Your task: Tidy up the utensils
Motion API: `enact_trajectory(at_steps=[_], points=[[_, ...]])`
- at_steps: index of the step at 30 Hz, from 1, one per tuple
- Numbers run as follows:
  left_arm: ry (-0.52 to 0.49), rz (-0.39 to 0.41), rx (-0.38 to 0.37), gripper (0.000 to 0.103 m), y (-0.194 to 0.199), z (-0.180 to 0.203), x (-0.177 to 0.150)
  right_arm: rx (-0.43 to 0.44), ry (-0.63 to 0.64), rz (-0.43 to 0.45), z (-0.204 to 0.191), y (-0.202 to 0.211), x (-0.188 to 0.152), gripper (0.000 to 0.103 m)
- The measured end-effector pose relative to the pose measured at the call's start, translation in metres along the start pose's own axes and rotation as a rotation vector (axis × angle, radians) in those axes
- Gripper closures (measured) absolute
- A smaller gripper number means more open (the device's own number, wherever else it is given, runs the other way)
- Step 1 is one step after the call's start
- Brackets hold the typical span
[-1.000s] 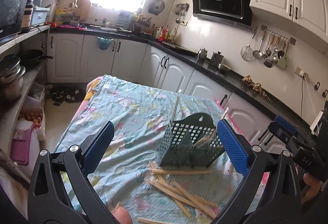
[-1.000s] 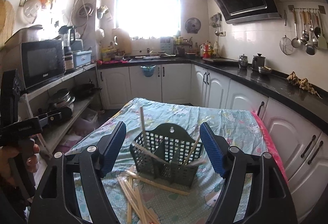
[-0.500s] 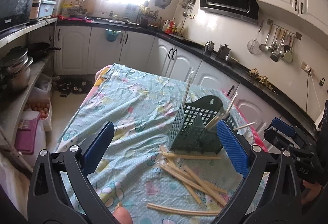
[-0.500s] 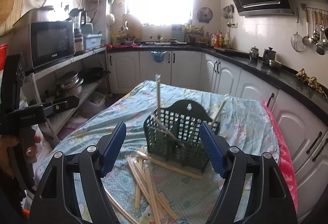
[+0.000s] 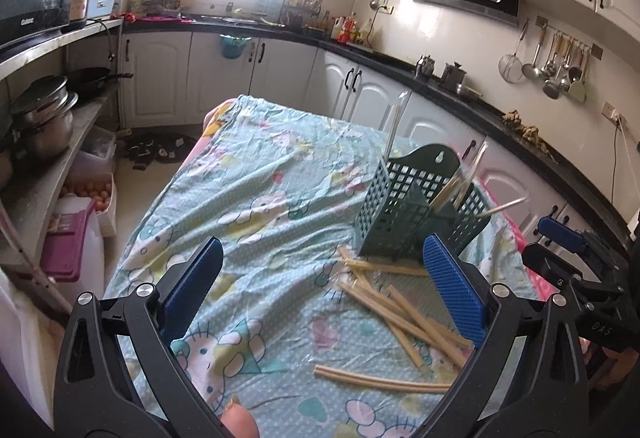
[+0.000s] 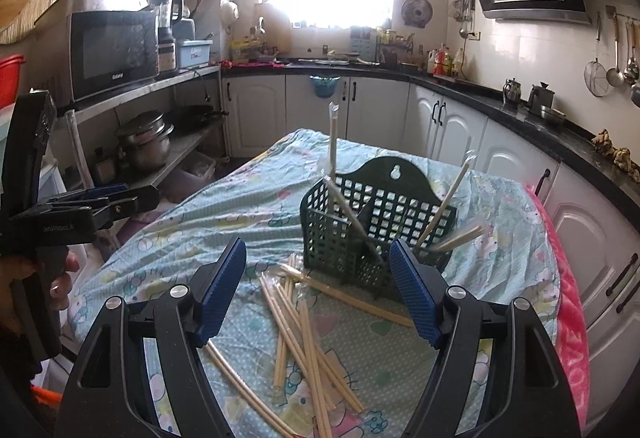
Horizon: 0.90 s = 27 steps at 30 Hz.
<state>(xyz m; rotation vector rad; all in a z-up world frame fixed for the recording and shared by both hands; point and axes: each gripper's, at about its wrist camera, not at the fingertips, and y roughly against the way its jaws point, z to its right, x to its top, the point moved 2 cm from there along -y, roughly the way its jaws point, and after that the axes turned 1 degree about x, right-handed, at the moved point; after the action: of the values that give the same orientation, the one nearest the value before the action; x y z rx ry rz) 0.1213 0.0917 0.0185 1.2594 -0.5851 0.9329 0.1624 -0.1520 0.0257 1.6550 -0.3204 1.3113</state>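
Note:
A dark green perforated utensil basket (image 5: 416, 213) (image 6: 372, 222) stands on the table with several wrapped chopsticks (image 6: 444, 205) leaning in its compartments. More wrapped chopsticks (image 5: 400, 314) (image 6: 308, 334) lie scattered on the cloth in front of it. My left gripper (image 5: 324, 286) hovers open over the cloth, left of the pile, with nothing between its blue pads. My right gripper (image 6: 320, 290) is open too, above the loose chopsticks and just short of the basket. Each gripper shows at the edge of the other's view: the right one (image 5: 576, 262), the left one (image 6: 80, 213).
The table wears a pale blue cartoon-print cloth (image 5: 256, 205) with a pink towel (image 6: 568, 318) at its right edge. White cabinets under a black counter (image 6: 500, 105) wrap around behind. Shelves with pots (image 6: 148, 141) and a microwave (image 6: 112, 53) stand at the left.
Both grippers have sunk and tilted further toward the table, so the basket and loose chopsticks sit higher and larger in view. Both stay open and hold nothing.

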Motion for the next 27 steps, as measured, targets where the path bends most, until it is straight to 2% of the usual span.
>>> enact_trajectory(at_steps=[11,20,27], points=[[0.022,-0.069,0.005,0.011,-0.015,-0.012,-0.022,0.022,0.002,-0.087,-0.004,-0.026,-0.021,0.032],[0.05,-0.139,-0.03,0.011,-0.036,-0.012,-0.037,0.034,0.013,-0.154,-0.004,-0.047,-0.037,0.042],[0.075,-0.207,-0.057,0.029,-0.059,-0.009,-0.048,0.052,0.019,-0.197,-0.003,-0.063,-0.048,0.052]])
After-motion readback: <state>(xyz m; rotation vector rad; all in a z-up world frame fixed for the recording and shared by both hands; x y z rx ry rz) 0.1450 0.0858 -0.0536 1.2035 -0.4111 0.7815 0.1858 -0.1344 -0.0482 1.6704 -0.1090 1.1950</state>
